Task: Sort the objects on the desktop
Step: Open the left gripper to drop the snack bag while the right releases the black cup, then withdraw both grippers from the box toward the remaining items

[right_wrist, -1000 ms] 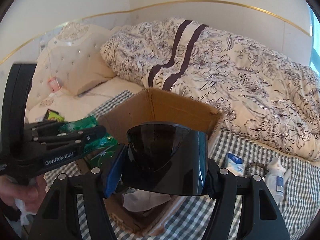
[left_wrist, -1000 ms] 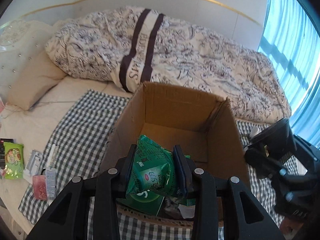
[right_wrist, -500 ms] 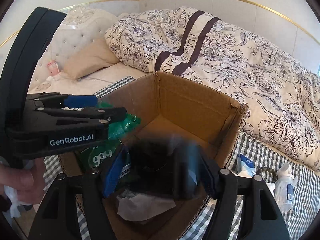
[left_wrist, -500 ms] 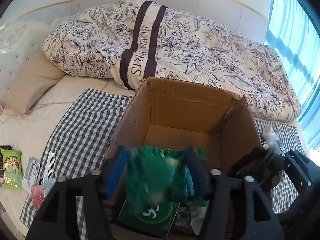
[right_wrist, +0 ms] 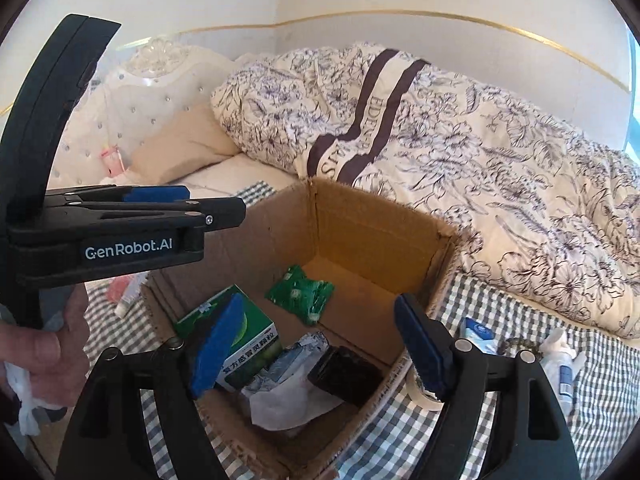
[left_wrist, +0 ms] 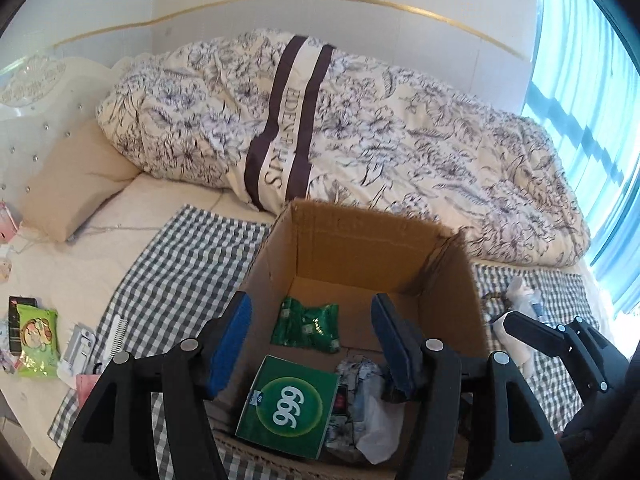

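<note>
The left gripper point(left_wrist: 310, 340) is spread wide with nothing between its blue pads point(left_wrist: 230, 344), hanging above the near part of the cardboard box point(left_wrist: 360, 240). The right gripper point(right_wrist: 320, 344) is likewise spread and empty, over the same box at its near right corner.

Inside the box, a green packet point(left_wrist: 306, 324) lies flat on the floor toward the middle, apart from every wall. Nearer the front wall sits a green carton point(left_wrist: 288, 404) marked 666, and beside it crumpled white wrapping point(right_wrist: 288, 396) and a black case point(right_wrist: 346, 374) against the right wall. The far half of the box floor is bare, and the top is fully open with all four rims unobstructed.

The box stands on a checked cloth point(left_wrist: 180, 264). Left of the box, at the cloth's edge, lie a white comb point(left_wrist: 116, 334) and a lime-green snack bag point(left_wrist: 36, 336). Right of the box lie a small blue-and-white carton point(right_wrist: 478, 334), a roll of tape point(right_wrist: 420, 390) touching the box corner, and a small white bottle point(right_wrist: 560, 360). Behind the box a flowered quilt point(left_wrist: 360, 128) presses close to the far rim.
</note>
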Demonstrator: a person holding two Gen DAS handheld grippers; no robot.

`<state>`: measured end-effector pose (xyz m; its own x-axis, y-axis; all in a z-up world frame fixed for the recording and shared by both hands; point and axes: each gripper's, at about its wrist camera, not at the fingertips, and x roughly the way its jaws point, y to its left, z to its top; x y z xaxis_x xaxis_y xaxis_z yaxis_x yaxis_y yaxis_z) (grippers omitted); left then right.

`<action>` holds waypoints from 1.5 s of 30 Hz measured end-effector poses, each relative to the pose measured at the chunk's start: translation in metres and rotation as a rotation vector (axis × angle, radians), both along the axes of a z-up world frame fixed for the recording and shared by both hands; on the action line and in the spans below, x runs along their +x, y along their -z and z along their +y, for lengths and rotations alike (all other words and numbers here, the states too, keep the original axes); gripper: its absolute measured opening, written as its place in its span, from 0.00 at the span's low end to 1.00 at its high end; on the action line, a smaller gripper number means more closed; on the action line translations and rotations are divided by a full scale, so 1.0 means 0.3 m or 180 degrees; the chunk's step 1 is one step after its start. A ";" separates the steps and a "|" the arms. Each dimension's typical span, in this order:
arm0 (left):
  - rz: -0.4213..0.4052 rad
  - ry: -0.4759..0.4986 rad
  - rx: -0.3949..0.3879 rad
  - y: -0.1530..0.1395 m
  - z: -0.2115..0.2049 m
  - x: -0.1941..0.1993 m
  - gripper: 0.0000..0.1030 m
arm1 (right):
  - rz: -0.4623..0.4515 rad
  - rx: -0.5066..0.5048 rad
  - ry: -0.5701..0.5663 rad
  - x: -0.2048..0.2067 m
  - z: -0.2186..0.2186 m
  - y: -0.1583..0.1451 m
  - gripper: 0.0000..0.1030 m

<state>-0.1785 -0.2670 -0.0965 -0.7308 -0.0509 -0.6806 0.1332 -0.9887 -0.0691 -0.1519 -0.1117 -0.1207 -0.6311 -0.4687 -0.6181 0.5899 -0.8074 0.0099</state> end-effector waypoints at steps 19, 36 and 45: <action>0.0817 -0.0001 -0.0105 -0.382 0.213 0.335 0.63 | 0.0675 -0.0348 0.0354 0.292 0.267 -0.350 0.75; 0.1919 0.0182 -0.0146 -0.554 0.480 0.608 0.80 | 0.1382 -0.0549 0.1012 0.531 0.642 -0.527 0.84; 0.1849 0.0307 -0.0076 -0.505 0.600 0.557 0.89 | 0.1510 -0.0534 0.1359 0.542 0.858 -0.523 1.00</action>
<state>-0.0114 -0.0869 0.0551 -0.9857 0.0238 -0.1668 -0.0103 -0.9966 -0.0814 0.0107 0.1456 0.0360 -0.9688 -0.1826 -0.1676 0.1896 -0.9815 -0.0261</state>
